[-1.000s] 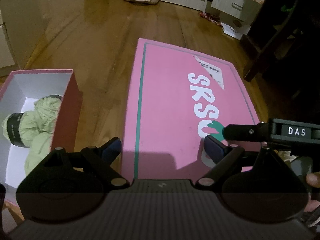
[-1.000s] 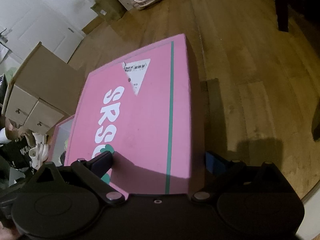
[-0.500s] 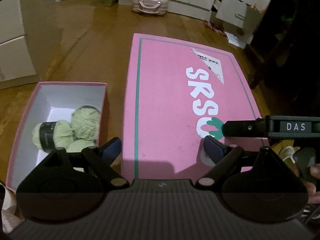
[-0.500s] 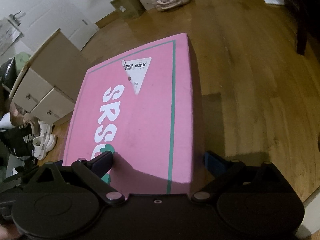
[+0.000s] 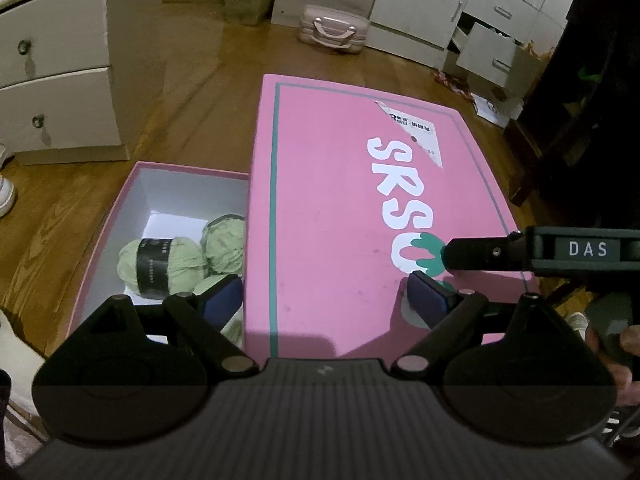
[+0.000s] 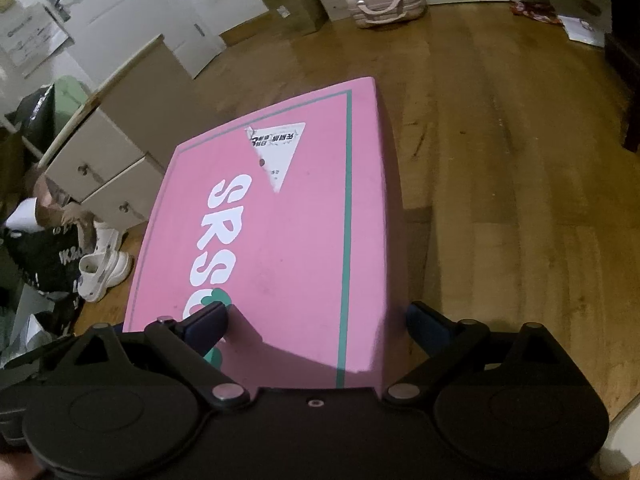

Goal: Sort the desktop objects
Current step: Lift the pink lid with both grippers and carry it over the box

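A large pink box lid (image 5: 340, 216) with white "SRS" lettering and a green stripe is held up above the wooden floor; it also shows in the right wrist view (image 6: 280, 240). My left gripper (image 5: 324, 300) straddles its near left edge with the jaws wide apart. My right gripper (image 6: 316, 320) straddles its near right edge, jaws equally wide. Neither pair of pads visibly presses the lid. Below left stands the open pink box (image 5: 116, 216) with green yarn balls (image 5: 180, 260) inside, part covered by the lid.
White drawer units (image 5: 60, 80) stand at left, more cabinets (image 5: 460, 12) and a pink case (image 5: 328, 32) at the back. Dark furniture (image 5: 580, 120) is at right. White shoes (image 6: 100, 268) and bags lie left in the right wrist view.
Both grippers and the lid have risen and shifted left: the lid now overlaps the open box's right side, and more of the room shows.
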Available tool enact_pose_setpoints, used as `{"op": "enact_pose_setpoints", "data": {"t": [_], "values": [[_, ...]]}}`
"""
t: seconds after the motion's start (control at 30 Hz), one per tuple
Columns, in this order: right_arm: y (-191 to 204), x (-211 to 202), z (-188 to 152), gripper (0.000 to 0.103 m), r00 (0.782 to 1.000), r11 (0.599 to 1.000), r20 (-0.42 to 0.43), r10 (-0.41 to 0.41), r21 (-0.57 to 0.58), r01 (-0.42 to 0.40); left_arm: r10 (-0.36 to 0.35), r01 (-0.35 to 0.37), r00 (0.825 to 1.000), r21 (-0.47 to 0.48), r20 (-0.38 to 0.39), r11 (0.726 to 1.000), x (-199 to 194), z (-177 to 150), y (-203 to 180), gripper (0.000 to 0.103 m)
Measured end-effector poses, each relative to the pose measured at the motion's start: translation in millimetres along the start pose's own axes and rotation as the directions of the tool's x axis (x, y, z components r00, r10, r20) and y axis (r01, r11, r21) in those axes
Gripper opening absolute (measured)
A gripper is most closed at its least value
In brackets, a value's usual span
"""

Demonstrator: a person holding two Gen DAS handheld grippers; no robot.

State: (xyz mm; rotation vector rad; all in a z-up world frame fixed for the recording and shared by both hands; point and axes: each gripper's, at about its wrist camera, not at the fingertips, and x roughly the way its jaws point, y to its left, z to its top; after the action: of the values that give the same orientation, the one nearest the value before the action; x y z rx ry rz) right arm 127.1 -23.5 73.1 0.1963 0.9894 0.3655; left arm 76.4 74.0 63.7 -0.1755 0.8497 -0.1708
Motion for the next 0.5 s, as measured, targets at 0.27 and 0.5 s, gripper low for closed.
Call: {"op": "enact_pose_setpoints", "data": {"t": [0.27, 0.5], "values": [[30, 10, -6, 0.098, 1.000, 1.000, -0.001, 0.001, -0.026, -0.001, 0.013, -0.013, 1.000, -0.029, 0.006, 1.000, -8, -4, 27, 0.089], [57, 30, -6, 0.098, 1.000, 0.998, -0.012, -0.007, -0.057, 0.007, 0.022, -0.022, 1.000, -0.064, -0.002, 0.998, -5, -2, 60, 0.089]]}}
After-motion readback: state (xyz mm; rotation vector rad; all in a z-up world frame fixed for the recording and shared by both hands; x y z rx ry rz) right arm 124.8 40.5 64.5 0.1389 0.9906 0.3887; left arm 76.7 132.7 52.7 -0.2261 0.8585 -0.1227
